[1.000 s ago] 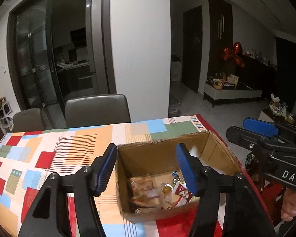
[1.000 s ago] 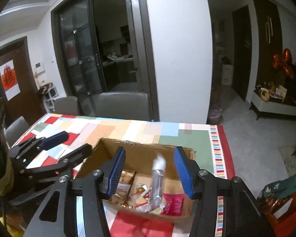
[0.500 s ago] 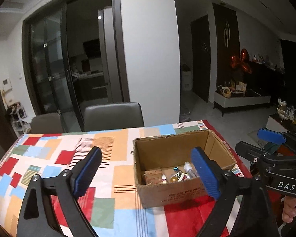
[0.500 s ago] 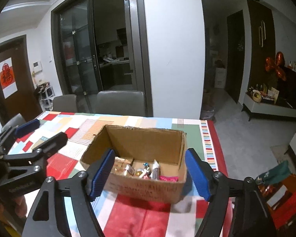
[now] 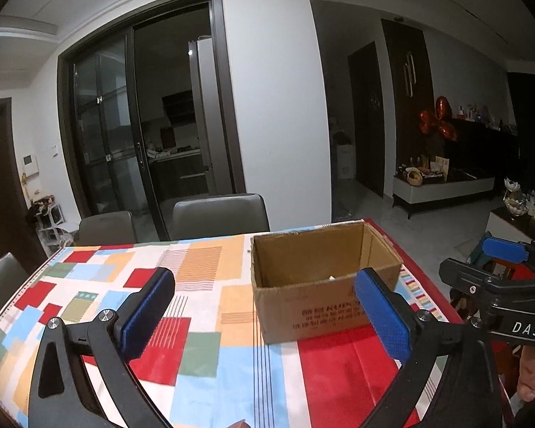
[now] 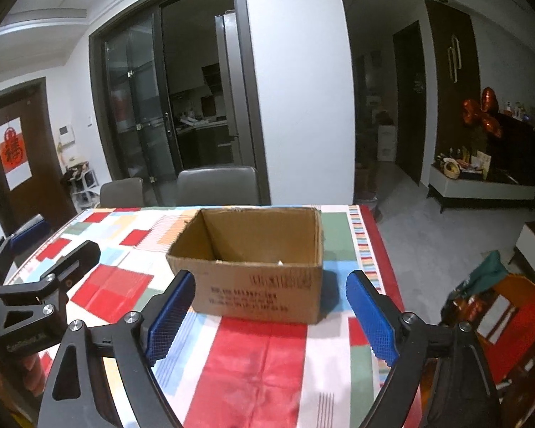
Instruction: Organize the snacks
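An open cardboard box [image 5: 324,285] stands on the patterned tablecloth [image 5: 203,321] near the table's right end; it also shows in the right wrist view [image 6: 256,278]. Its front wall hides the snacks inside, except a small white tip [image 5: 331,277] at the rim. My left gripper [image 5: 264,314] is open and empty, held back from the box and a little to its left. My right gripper [image 6: 271,315] is open and empty, held back in front of the box. The right gripper also shows at the right edge of the left wrist view [image 5: 495,274].
Grey chairs [image 5: 219,215] stand at the table's far side, with another chair [image 5: 0,281] at the left end. The table's right edge [image 6: 381,249] drops to the floor. A chair with red and green items [image 6: 499,296] sits to the right.
Both grippers have pulled back and away from the box and opened wider. The snacks seen inside the box earlier are now hidden behind its front wall.
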{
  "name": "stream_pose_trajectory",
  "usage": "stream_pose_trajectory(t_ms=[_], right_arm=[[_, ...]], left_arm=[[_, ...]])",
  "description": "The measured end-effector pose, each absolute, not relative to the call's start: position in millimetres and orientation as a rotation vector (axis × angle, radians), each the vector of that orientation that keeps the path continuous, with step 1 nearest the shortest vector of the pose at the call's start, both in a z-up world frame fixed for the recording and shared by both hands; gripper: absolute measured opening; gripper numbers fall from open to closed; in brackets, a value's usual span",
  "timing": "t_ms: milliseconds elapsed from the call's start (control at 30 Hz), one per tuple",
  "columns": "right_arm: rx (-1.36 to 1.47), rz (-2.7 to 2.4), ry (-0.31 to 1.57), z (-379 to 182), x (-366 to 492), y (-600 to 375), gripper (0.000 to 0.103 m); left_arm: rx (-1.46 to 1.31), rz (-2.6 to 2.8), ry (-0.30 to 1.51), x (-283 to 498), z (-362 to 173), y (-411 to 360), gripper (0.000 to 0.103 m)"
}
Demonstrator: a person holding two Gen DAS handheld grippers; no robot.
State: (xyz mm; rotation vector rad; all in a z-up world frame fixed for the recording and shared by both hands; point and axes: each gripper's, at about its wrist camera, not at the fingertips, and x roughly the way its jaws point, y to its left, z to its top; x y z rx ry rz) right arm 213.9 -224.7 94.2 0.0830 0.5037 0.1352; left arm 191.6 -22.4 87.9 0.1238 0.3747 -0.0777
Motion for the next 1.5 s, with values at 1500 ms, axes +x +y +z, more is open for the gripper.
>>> stream_pose_trajectory(t_ms=[1500], right_arm=[[0.076, 0.131, 0.487, 63.6, 113.5, -221.7, 0.089]], left_arm=[[0.102, -0.11, 0.386, 96.8, 48.0, -24.8, 0.103]])
